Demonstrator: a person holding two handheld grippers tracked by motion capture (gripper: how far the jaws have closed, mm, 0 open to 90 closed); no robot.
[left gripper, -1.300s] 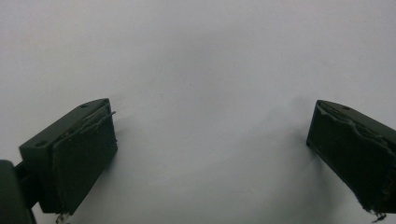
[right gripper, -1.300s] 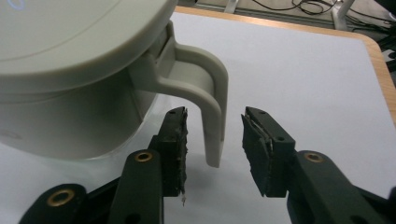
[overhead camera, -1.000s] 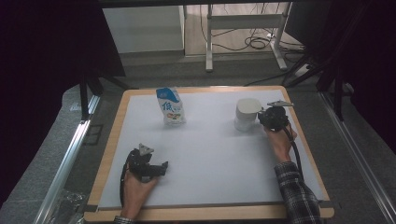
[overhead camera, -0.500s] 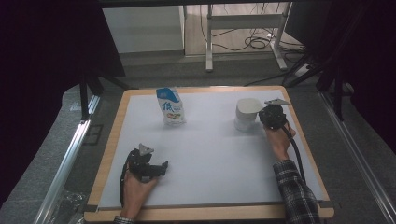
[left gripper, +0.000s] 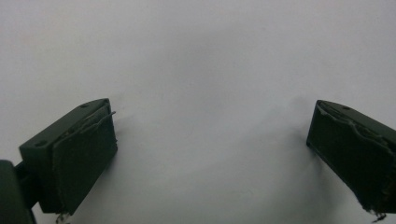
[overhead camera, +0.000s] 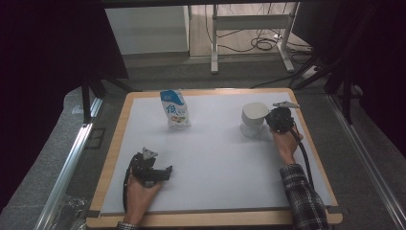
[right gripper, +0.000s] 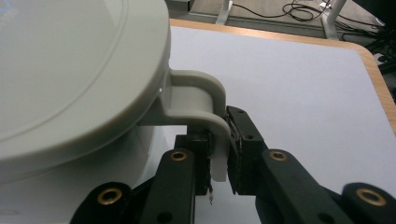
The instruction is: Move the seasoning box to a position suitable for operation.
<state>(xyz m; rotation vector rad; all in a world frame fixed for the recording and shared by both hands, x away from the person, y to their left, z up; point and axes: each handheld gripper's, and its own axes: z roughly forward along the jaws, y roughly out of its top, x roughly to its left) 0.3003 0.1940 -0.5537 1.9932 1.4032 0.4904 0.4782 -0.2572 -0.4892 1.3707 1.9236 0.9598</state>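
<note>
Over on the left, our left gripper (overhead camera: 165,171) rests low on the white mat (overhead camera: 215,163), jaws spread wide, holding nothing. Mid-table the blue-and-white pouch (overhead camera: 174,109) stands upright. On the right, our right gripper (right gripper: 219,154) is clamped on the handle (right gripper: 196,95) of the white lidded cup (overhead camera: 253,119). That grip's thin: tilt it and we'd judge the cup could twist loose.

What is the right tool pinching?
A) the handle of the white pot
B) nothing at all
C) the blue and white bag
A: in the right gripper view the right tool has its jaws closed on the curved handle of the white pot.
</note>
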